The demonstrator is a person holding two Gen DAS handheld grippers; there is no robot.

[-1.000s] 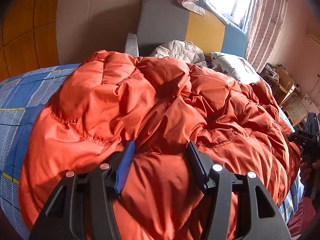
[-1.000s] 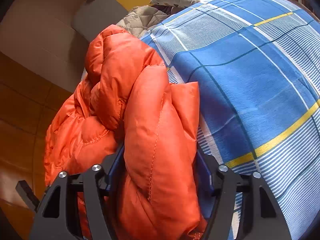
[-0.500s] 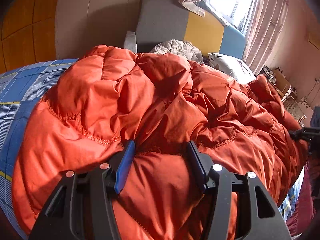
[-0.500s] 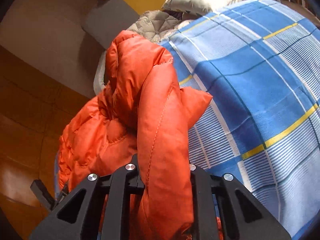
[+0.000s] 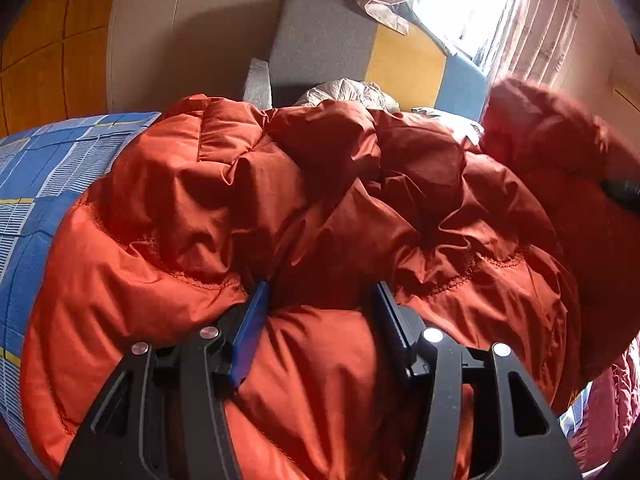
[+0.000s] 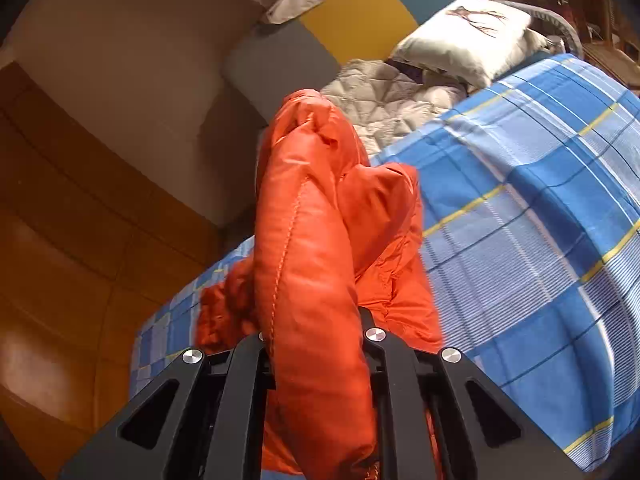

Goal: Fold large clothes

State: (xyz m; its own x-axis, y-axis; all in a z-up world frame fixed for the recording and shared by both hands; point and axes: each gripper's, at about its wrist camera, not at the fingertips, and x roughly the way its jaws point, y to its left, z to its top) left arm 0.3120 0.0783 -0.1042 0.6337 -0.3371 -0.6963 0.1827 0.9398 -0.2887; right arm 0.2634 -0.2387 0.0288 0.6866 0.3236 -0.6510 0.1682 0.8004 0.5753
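Orange puffer jacket (image 5: 304, 208) lies bunched on the blue checked bed (image 6: 540, 216), a thick fold pinched in the half-spread left gripper (image 5: 320, 300), while the right gripper (image 6: 316, 328), its jaws closing, clamps another fold raised above the bed.

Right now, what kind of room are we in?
Most likely a bedroom. There is a bed with a blue checked sheet, a white pillow near its padded headboard, and a curtained window. A big orange puffy jacket lies on the bed.
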